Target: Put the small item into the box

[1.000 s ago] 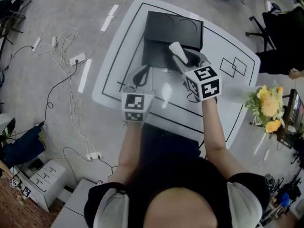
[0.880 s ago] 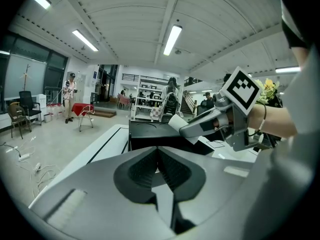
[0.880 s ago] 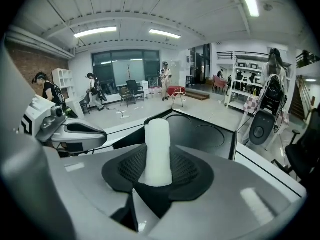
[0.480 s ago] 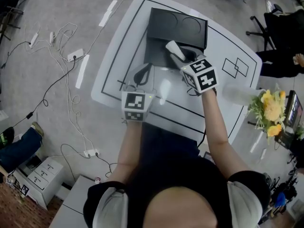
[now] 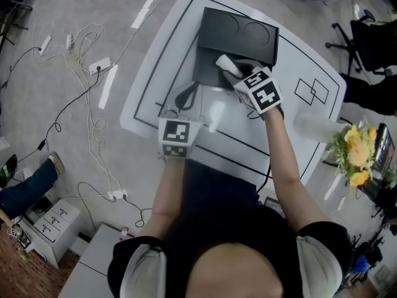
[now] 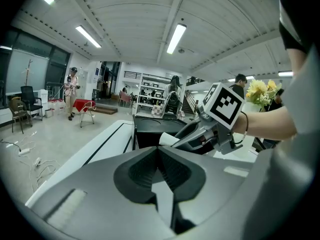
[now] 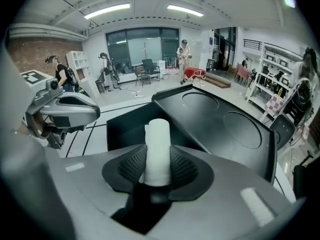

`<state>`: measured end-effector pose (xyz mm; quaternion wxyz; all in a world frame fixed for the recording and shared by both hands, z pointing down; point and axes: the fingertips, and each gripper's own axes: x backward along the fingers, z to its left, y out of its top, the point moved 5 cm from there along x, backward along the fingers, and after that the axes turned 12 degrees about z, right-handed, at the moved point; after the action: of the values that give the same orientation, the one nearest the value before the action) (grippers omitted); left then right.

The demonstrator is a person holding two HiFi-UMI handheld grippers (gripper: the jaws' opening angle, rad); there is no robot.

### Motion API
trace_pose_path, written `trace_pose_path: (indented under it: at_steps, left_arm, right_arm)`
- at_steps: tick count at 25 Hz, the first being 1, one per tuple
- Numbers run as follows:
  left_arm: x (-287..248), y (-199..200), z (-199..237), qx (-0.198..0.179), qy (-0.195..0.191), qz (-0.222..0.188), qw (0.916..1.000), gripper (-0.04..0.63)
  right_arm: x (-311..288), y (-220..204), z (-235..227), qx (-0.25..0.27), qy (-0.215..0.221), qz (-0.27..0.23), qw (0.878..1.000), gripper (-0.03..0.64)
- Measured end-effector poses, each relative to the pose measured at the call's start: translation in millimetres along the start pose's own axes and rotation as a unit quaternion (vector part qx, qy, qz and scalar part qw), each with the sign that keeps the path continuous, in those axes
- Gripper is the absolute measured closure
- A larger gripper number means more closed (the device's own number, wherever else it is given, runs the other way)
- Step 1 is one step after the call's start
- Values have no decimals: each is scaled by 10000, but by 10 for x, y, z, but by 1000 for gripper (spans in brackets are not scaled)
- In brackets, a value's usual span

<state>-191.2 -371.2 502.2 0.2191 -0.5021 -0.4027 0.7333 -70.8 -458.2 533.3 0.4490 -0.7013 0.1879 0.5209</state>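
Right tongs [image 7: 158, 170] clamp the white cylinder [image 7: 158, 134], pointing lengthwise into the open black box [image 7: 122, 126] just beyond; left tongs [image 6: 159, 171] closed, empty.

The box [image 5: 243, 35] looks matt plastic, the table [image 5: 175, 67] glossy.

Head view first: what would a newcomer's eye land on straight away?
The right tongs clamp a white cylinder over the open black box on the white table. The left tongs sit shut and empty, nearer the person.
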Motion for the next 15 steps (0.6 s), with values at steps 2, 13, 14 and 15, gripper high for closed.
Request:
trace_pose_path:
  at_steps: [2, 13, 14, 15]
  left_arm:
    - [3, -9, 23, 15, 19, 13, 10000, 588]
    - [-14, -50, 85, 98, 54, 35, 9999, 588]
    - [-18, -54, 92, 103, 57, 39, 9999, 588]
    - [-22, -57, 100, 108, 61, 42, 9999, 588]
  right_arm:
    - [-56, -11, 0, 58, 23, 120, 9999, 476]
    - [-232, -5, 21, 367, 82, 587, 9976, 476]
    - [-250, -7, 19, 399, 74, 637, 9971, 476]
    - [-264, -6, 16, 434, 58, 689, 9967, 476]
